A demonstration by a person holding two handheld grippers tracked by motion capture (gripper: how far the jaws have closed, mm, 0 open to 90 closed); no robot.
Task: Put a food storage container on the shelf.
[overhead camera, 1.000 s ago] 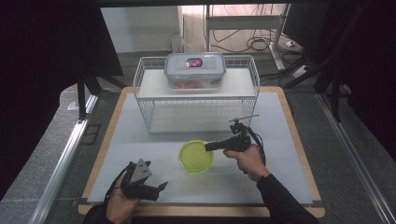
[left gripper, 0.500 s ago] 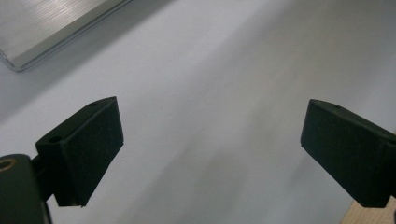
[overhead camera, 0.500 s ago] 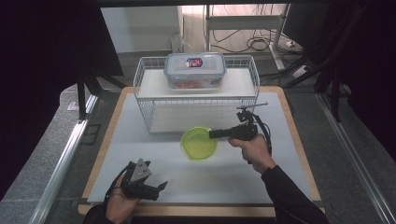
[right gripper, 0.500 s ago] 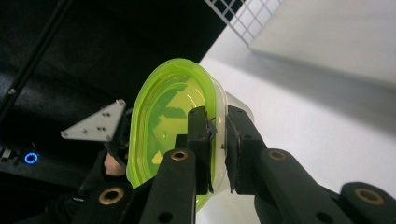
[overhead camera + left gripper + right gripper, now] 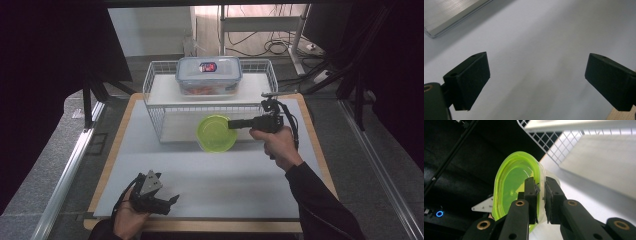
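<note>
A round container with a lime-green lid (image 5: 216, 132) hangs in the air just in front of the white wire rack (image 5: 155, 107). My right gripper (image 5: 233, 124) is shut on its right edge; in the right gripper view the jaws pinch the green lid's rim (image 5: 541, 185) between them. A clear lidded food box (image 5: 209, 74) with reddish contents sits on the rack's top shelf. My left gripper (image 5: 170, 201) rests low at the table's front left, its jaws wide apart with nothing between its pads (image 5: 472, 75).
The grey mat (image 5: 220, 180) lies on a wooden-edged table (image 5: 320, 150). The rack's lower bay stands behind the held container. A metal rail (image 5: 65, 175) runs along the left side, and cables lie on the floor beyond the rack.
My right gripper has lifted the green-lidded container off the mat and carried it up and toward the rack. The left gripper has stayed where it was.
</note>
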